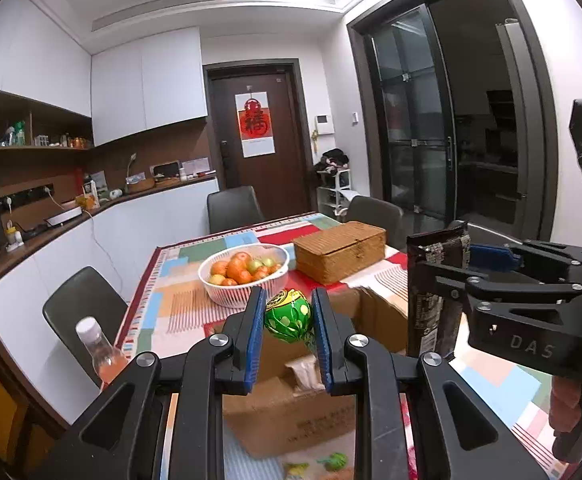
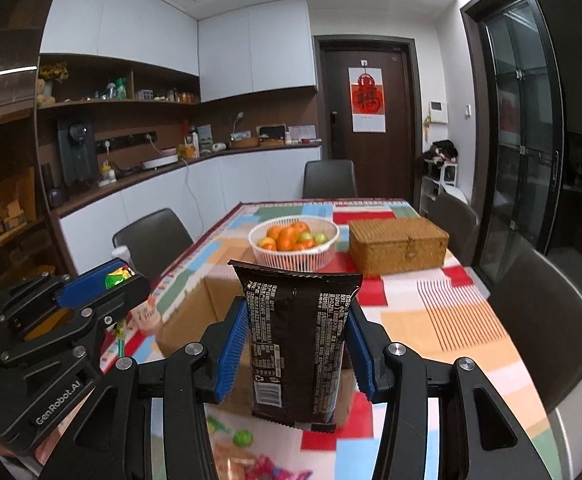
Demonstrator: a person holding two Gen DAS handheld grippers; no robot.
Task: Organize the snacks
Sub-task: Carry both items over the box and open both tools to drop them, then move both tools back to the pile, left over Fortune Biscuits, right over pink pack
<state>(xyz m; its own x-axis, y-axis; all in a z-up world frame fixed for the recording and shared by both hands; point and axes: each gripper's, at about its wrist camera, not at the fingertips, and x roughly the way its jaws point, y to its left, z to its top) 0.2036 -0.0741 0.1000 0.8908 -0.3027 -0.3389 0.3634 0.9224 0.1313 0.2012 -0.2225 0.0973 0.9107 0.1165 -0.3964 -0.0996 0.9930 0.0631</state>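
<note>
Patchwork table (image 2: 443,320) carries an open box (image 1: 291,408). Left gripper (image 1: 287,320) jaws clench a lollipop (image 1: 289,316); right gripper (image 2: 297,344) grips a packet (image 2: 295,344). Lower both squarely over the box before releasing.

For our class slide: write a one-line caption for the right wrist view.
Right gripper holds a dark snack packet upright above a cardboard box on the patchwork tablecloth.
</note>
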